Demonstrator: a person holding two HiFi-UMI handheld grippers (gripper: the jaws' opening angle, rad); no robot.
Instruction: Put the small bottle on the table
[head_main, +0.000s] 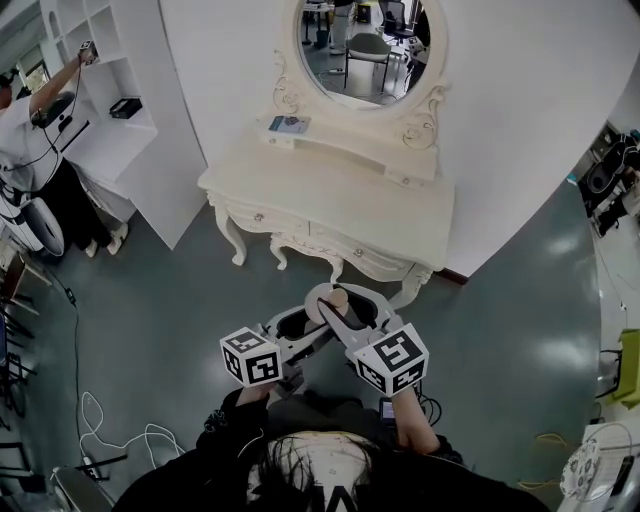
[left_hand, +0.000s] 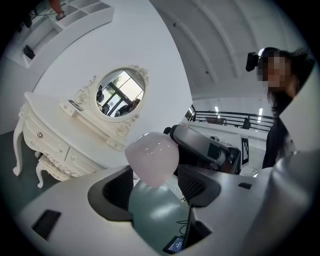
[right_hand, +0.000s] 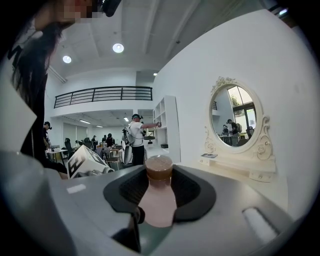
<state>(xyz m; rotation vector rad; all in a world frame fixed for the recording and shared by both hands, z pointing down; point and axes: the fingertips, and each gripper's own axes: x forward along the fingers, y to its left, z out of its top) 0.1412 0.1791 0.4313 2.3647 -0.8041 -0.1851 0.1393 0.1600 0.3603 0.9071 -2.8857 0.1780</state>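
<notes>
- Small bottle (right_hand: 159, 197): pale pink body, brown cap (right_hand: 159, 167), cap pointing away from the right gripper view's camera. It is held in the air over the grey-green floor (head_main: 150, 320), on the person's side of the dressing table (head_main: 330, 190) and not on it.
- Right gripper (right_hand: 159, 175): jaws closed in on the bottle's body, a dark pad against each side. The neck and cap stand clear beyond the pads.
- Left gripper (left_hand: 156, 186): jaws apart. The bottle's rounded pale end (left_hand: 151, 157) sits at their tips, between the two ribbed pads. I cannot tell whether either pad touches it.
- In the head view the two grippers meet nose to nose at the bottle (head_main: 338, 298), left gripper (head_main: 298, 322) at the left, right gripper (head_main: 350, 318) at the right. The marker cubes (head_main: 392, 358) are nearest the person.
- The dressing table is cream with carved legs and drawers and stands against the white wall. An oval mirror (head_main: 370, 45) stands at its back, and a small flat item (head_main: 288, 124) lies on its top near the mirror's left foot.
- A white shelf unit (head_main: 110, 90) stands left of the table, where another person (head_main: 30, 130) reaches up to a shelf.
- A loose white cable (head_main: 100, 420) lies on the floor at lower left.
</notes>
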